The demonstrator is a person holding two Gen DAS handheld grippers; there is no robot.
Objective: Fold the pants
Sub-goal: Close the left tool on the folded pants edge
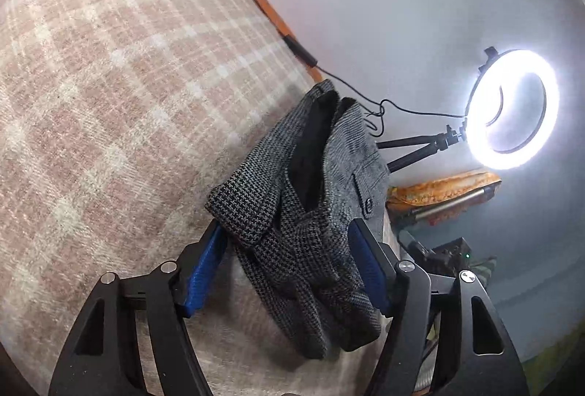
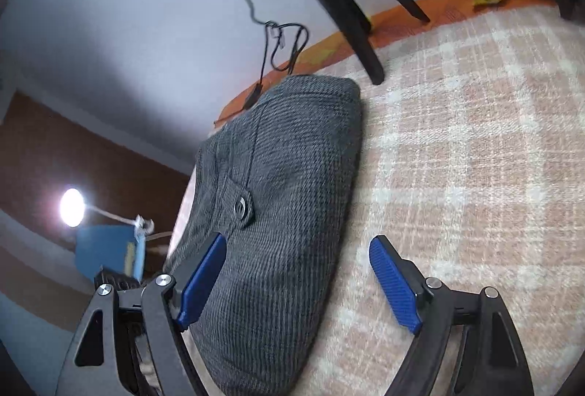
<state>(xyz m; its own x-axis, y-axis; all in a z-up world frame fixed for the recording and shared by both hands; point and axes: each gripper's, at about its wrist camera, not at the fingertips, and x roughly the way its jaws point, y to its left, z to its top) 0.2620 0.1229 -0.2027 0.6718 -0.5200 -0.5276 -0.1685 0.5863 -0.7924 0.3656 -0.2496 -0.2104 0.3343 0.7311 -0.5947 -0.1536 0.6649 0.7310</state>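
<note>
The pants (image 1: 310,213) lie folded in a thick grey bundle near the edge of the checked blanket (image 1: 109,103), directly ahead of the left claw (image 1: 289,242) and partly between its two blue fingers (image 1: 204,271). That claw stands wide, with cloth bulging into the gap but not pinched. One loose flap sticks out toward its left finger, and the dark lining gapes open at the top (so the layers are not lying flush).

In the right wrist view the same pants (image 2: 278,195) sit ahead and left of the right claw (image 2: 298,249), which is also spread wide and holds nothing; its left finger (image 2: 201,282) hovers over or touches the cloth, I cannot tell which, and its right finger is over bare blanket.

The likely trouble: closing on only the top layer would peel the bundle open, and a push could slide it off the blanket's near edge. Beyond the pants, the tripod (image 2: 351,12) and its dangling cable (image 2: 281,41) stand close enough to snag on a wide sweep.
</note>
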